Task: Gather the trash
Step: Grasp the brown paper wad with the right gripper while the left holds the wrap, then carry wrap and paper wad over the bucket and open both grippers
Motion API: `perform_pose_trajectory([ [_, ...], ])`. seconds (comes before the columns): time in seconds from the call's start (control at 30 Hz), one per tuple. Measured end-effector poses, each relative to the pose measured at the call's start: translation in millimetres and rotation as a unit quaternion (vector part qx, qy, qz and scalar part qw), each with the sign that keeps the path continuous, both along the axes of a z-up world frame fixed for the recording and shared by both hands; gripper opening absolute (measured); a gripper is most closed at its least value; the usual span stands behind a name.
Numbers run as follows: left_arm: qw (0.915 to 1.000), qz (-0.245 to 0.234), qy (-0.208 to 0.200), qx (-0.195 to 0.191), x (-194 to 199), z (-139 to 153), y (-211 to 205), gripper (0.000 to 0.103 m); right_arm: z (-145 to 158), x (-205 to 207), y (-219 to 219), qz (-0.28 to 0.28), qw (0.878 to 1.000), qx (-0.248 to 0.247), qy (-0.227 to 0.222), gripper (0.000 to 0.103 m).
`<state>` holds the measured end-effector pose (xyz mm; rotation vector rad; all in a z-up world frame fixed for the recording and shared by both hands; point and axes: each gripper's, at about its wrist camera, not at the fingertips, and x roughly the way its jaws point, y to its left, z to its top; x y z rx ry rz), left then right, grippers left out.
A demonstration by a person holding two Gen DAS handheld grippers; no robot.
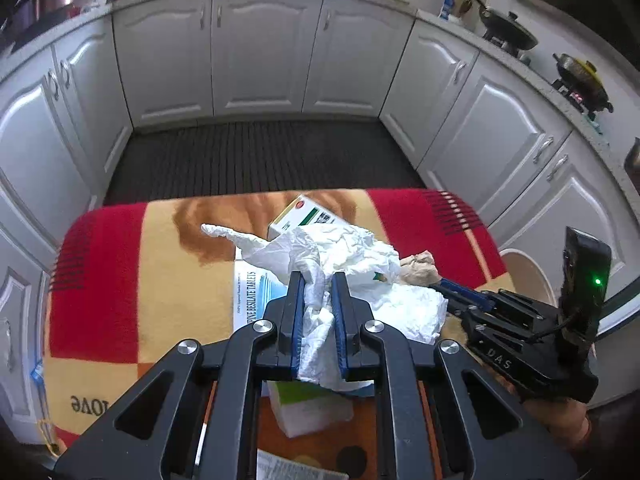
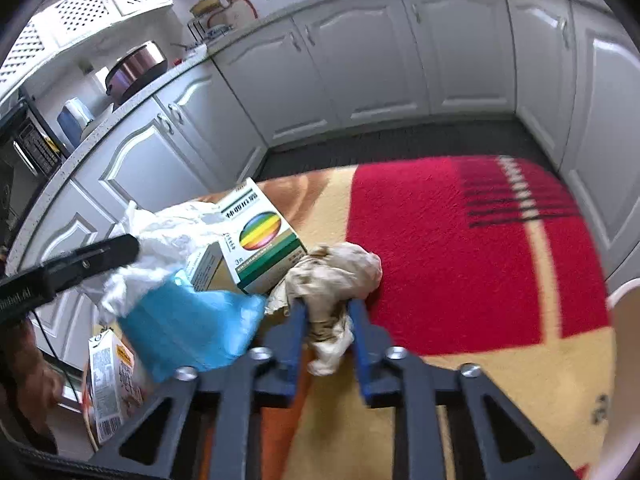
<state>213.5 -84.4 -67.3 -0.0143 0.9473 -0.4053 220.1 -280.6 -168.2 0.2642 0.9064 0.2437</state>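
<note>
Kitchen, white cabinets on three sides, dark ribbed mat on the floor. Work surface is covered by a blanket in red, cream and orange blocks.

Left gripper: jaws closed down on white tissue. The tissue is pinched between the blue pads and bunches out both ahead of the tips and behind them. More crumpled white paper lies just to the right of the jaws, on the blanket. Under and left of the tissue sits a flat tablets box, lettering sideways. Beyond it, a green-striped box lies partly covered by the tissue heap. A further white-and-green box shows below the gripper body.

Right gripper: jaws closed on a brown paper wad. The wad is gripped between the blue fingers; most of it bulges past the tips, a pale tail hangs between them. It sits at the edge of the red block, touching the corner of a rainbow-print box. In the left wrist view the same wad shows at the right gripper's tips, just beside the white paper.

Right wrist view also shows a blue plastic bag left of the jaws, blurred, and a printed carton low at left. The person's hand is at the left edge.
</note>
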Motion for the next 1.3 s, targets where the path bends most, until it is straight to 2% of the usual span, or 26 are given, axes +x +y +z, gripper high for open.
perform_pose_trajectory([
  [0.03, 1.0000, -0.002, -0.003, -0.002, -2, 2, 0, 0.011, 6, -7, -1, -0.003, 1.000, -0.011, -0.011, 0.012],
  [0.2, 0.9997, -0.017, -0.014, -0.011, -19, 12, -9, 0.011, 30, -41, -15, -0.010, 0.999, -0.005, -0.037, 0.010],
  [0.37, 0.9997, -0.017, -0.015, -0.006, -30, 11, -15, 0.011, 38, -62, -22, -0.011, 0.999, -0.017, -0.032, 0.011],
  [0.43, 0.9998, -0.011, -0.019, 0.001, -33, 10, -14, 0.011, 37, -58, -21, -0.020, 0.999, -0.026, -0.037, 0.024],
  [0.47, 0.9998, -0.010, -0.019, 0.003, -33, 10, -12, 0.011, 35, -55, -19, -0.023, 0.999, -0.025, -0.036, 0.042],
  [0.5, 0.9998, -0.007, -0.018, 0.003, -34, 9, -10, 0.011, 32, -49, -17, -0.025, 0.999, -0.018, -0.032, 0.051],
  [0.7, 0.9999, 0.004, -0.014, 0.001, -35, 7, -4, 0.011, -1, 3, -2, -0.030, 0.999, 0.000, 0.013, 0.051],
  [0.73, 0.9999, 0.004, -0.015, 0.003, -36, 7, -5, 0.011, -10, 11, 0, -0.027, 0.999, 0.003, 0.027, 0.046],
  [0.77, 0.9998, 0.003, -0.019, 0.007, -38, 7, -6, 0.011, -14, 13, 0, -0.022, 0.999, 0.010, 0.032, 0.033],
  [0.8, 0.9997, 0.002, -0.023, 0.011, -39, 7, -7, 0.011, -14, 10, -2, -0.020, 0.999, 0.021, 0.029, 0.025],
  [0.97, 0.9996, -0.013, -0.025, 0.001, -48, 6, -22, 0.011, 14, -32, -19, -0.024, 0.999, 0.016, -0.014, 0.022],
  [1.13, 0.9990, -0.035, -0.026, -0.007, -61, 5, -46, 0.011, 34, -78, -38, -0.035, 0.999, -0.003, -0.036, 0.022],
  [1.3, 0.9979, -0.058, -0.026, -0.013, -73, 7, -73, 0.011, 43, -110, -63, -0.059, 0.997, -0.015, -0.039, 0.022],
])
